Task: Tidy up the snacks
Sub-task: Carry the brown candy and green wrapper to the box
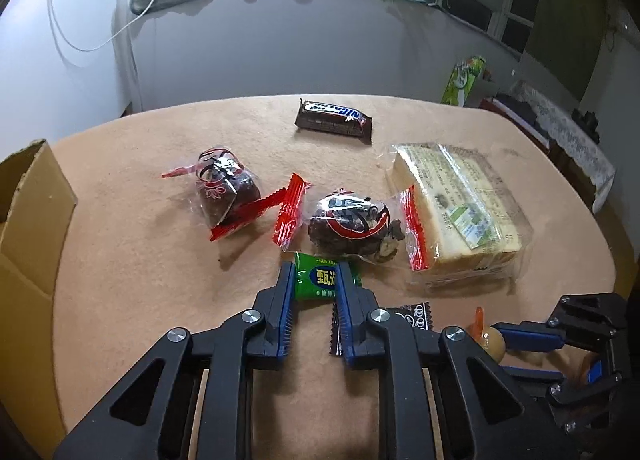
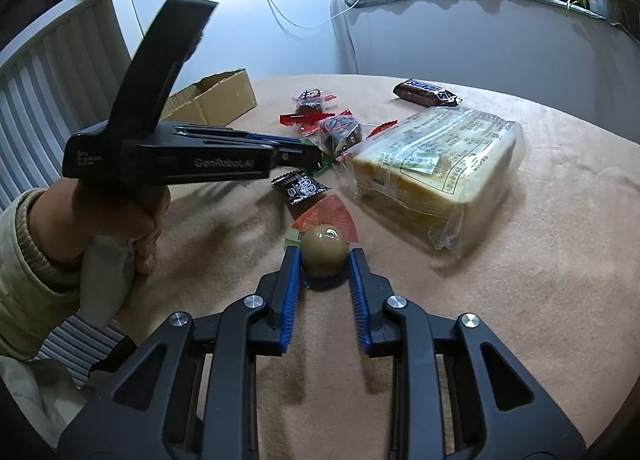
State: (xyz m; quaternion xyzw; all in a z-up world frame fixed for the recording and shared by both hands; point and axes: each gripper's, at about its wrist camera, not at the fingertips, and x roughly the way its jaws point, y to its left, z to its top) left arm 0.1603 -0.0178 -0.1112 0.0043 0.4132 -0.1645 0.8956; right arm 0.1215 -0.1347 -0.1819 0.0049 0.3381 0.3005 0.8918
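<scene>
Because the snacks lie scattered over the tan-covered surface (image 1: pixel 152 260), the left wrist view shows the left gripper (image 1: pixel 314 278) set low and pointing forward, its fingers straddling a green candy (image 1: pixel 316 280) that lies flat just in front of the two dark red-wrapped cakes (image 1: pixel 226 191). The jaws stand partly open with the blue pads at the wrapper's two sides; whether they press it yet I cannot tell, though it looks like a grasp being lined up. A black sachet (image 1: pixel 416 316) lies beside the right finger, a Snickers bar (image 1: pixel 334 121) sits well back, and a bagged bread loaf (image 1: pixel 460 215) lies to the right. The cardboard box (image 1: pixel 32 211) stands open at the left edge, probably the place the snacks are meant to go, which would explain why the left side works nearest it. At the lower right the right gripper (image 1: pixel 502 342) shows side-on around a small round jelly cup (image 1: pixel 491 341). In the right wrist view, the right gripper (image 2: pixel 323 260) brackets that jelly cup (image 2: pixel 322 256) with its jaws fairly wide, the pads close to each side but seemingly not clamped, and the cup resting on the surface (image 2: pixel 520 280) on its orange lid film. The person's left hand (image 2: pixel 132 215) grips the other tool's handle at the left, and the cardboard box (image 2: pixel 216 99) sits beyond it, far from this cup.
</scene>
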